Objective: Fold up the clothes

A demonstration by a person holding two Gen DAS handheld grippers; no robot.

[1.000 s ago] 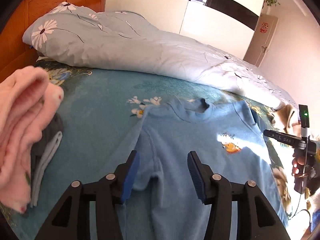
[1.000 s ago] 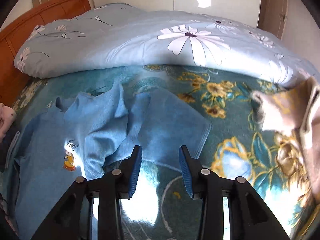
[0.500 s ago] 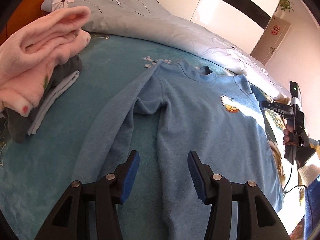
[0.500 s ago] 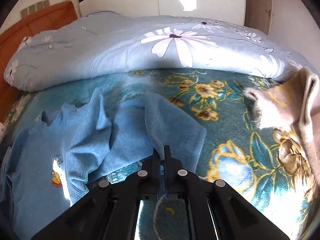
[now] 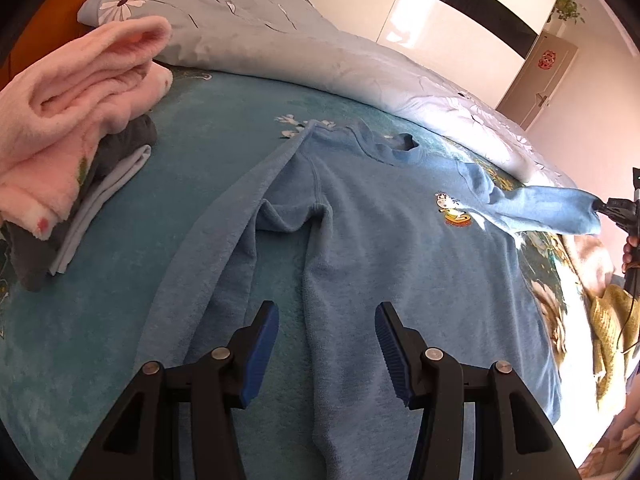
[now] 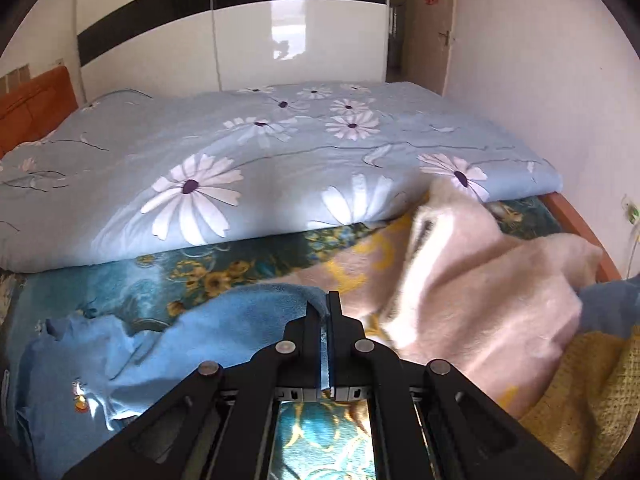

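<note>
A blue sweatshirt with a small cartoon print lies face up on the teal floral bed cover. My left gripper hovers open just above its lower part, near the seam between body and near sleeve, with no cloth between the pads. My right gripper is shut on the cuff of the other blue sleeve and holds it lifted off the bed. In the left wrist view that sleeve stretches out to the right gripper at the far right.
A pile of folded pink, grey and pale clothes sits on the bed at the left. A daisy-print duvet runs along the back. A pink fleece and a yellow knit lie to the right.
My right gripper shut on the sleeve cuff and rose to the right, pulling the sleeve out straight. My left gripper drew back along the sweatshirt and then kept still, open.
</note>
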